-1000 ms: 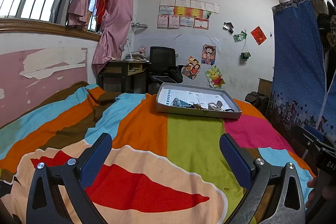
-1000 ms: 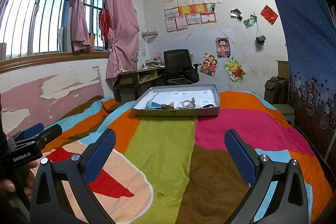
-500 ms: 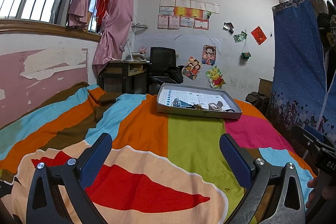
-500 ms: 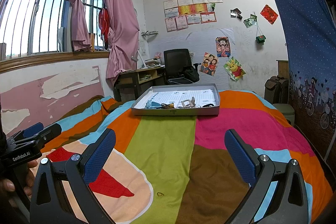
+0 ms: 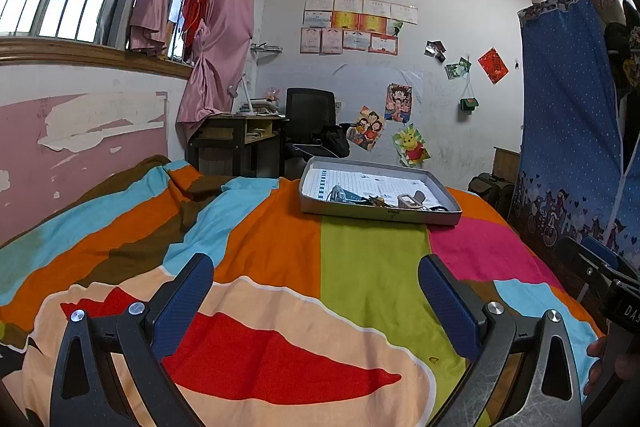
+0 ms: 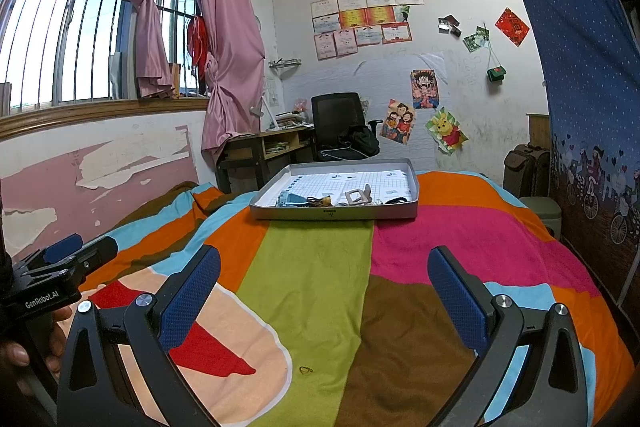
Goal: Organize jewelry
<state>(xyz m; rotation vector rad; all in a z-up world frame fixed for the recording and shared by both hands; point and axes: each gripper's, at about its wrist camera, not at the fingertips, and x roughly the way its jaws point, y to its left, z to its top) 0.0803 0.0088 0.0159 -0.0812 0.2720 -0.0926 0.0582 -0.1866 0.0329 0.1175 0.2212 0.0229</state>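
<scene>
**Both grippers held wide over the bedspread, tray far ahead**

The left gripper hovered low over the striped bedspread, its blue pads spread wide with nothing between them. The right gripper sat in the same pose beside it, jaws apart and empty. A small ring-like item lay on the green stripe just ahead of the right gripper. Farther along the bed, well apart from both tools, a grey tray rested flat, with jewelry pieces clustered along its near edge. Beyond stood a desk, a black chair, and pink curtains at a barred window.
</scene>
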